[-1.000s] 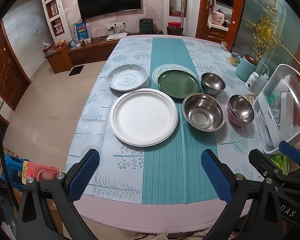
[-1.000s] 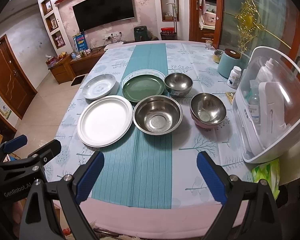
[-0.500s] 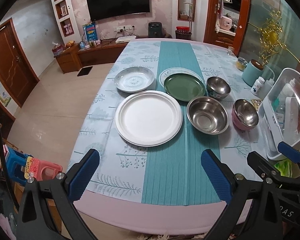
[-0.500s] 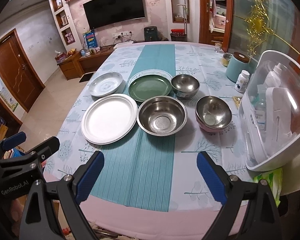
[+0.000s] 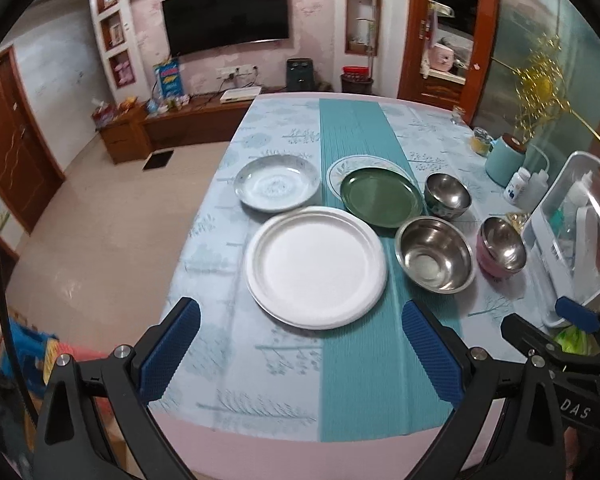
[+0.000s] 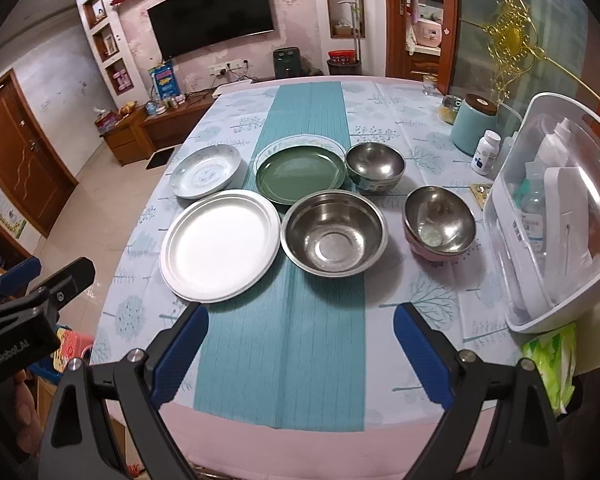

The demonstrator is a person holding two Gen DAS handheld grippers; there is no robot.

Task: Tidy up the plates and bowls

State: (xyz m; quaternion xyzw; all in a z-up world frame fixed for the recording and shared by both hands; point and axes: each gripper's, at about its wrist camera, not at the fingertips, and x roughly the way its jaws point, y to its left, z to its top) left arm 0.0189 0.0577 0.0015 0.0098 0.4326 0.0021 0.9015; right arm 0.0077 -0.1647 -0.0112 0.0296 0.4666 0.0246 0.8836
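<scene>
The right wrist view shows the domed clear container [image 6: 556, 216] whole at the bench's right edge, with the green packet [image 6: 552, 356] below it, while the left wrist view cuts that container at the frame's edge but takes in more of the floor [image 5: 100, 232] to the left. Each view also catches the other tool at its margin. The left tool [image 5: 300, 344] and the right tool [image 6: 300, 338] both hang over the near edge of the bench [image 6: 284, 432] with jaws spread wide and nothing between them. The dishes sit in two rows running left to right across the bench: nearest, the white plate [image 6: 220, 246], the large steel bowl [image 6: 334, 234] touching it, and a steel bowl nested in a pink bowl [image 6: 440, 220] apart; behind, the patterned plate [image 6: 206, 170], the green plate [image 6: 300, 176] stacked on a floral plate, and a small steel bowl [image 6: 375, 166]. All stand upright, openings facing up.
</scene>
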